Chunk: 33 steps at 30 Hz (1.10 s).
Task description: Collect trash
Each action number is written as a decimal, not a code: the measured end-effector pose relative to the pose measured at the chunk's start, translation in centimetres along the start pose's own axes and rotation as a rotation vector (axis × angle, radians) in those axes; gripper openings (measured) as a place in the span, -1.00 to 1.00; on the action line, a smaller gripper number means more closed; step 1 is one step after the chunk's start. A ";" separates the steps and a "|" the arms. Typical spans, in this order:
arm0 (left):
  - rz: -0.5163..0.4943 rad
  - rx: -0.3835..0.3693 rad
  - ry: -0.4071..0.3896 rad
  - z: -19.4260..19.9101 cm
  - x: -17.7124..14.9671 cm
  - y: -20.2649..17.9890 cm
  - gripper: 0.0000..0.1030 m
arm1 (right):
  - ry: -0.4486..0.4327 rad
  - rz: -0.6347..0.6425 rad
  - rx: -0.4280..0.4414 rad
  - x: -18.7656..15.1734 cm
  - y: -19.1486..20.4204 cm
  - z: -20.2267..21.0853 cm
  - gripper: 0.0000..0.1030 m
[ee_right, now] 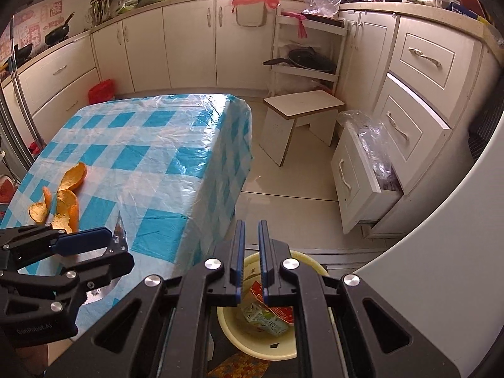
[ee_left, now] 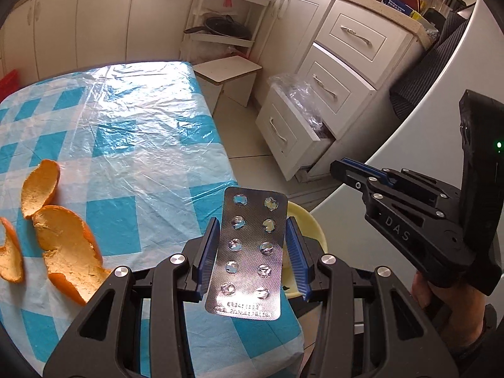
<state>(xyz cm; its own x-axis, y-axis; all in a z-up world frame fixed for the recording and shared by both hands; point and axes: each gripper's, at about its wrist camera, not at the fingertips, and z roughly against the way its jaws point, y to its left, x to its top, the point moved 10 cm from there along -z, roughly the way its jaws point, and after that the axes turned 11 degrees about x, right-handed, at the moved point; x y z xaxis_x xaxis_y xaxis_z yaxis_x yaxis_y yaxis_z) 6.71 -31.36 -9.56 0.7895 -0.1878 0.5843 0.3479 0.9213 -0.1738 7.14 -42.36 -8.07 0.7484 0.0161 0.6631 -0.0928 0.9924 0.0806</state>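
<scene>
Kitchen, checked tablecloth (ee_left: 126,132): we list one empty blister pack (ee_left: 249,252), long axis running away from us, clamped between our left gripper (ee_left: 252,249) pads. Yellow bin (ee_right: 271,330) sits just beyond the table edge, beneath our right gripper (ee_right: 252,261), jaws nearly closed, empty. Orange peels (ee_left: 60,230) remain on the cloth.

a home kitchen: cream cabinets (ee_right: 189,41), drawers (ee_right: 425,60), pans on a rack (ee_right: 302,60), checked table (ee_right: 141,145).
</scene>
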 end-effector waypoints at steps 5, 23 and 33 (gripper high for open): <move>0.019 -0.002 0.004 0.3 0.4 0.7 -0.22 | 0.020 0.017 -0.029 -0.3 -0.2 -0.2 -0.82; 0.075 -0.043 -0.042 3.4 1.8 3.1 -0.22 | -0.034 -0.092 0.179 0.5 0.8 0.9 -0.82; 0.211 0.070 -0.190 10.2 5.4 14.4 -0.22 | 0.090 0.032 0.561 0.5 15.5 -3.6 -0.13</move>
<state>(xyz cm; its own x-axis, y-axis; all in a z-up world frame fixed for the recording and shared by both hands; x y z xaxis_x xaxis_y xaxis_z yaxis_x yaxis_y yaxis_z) 10.79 -15.66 -0.78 0.7298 0.0718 0.6799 0.1448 0.9556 -0.2564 8.44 -26.52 -9.13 0.7905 0.0797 0.6073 -0.4324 0.7749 0.4611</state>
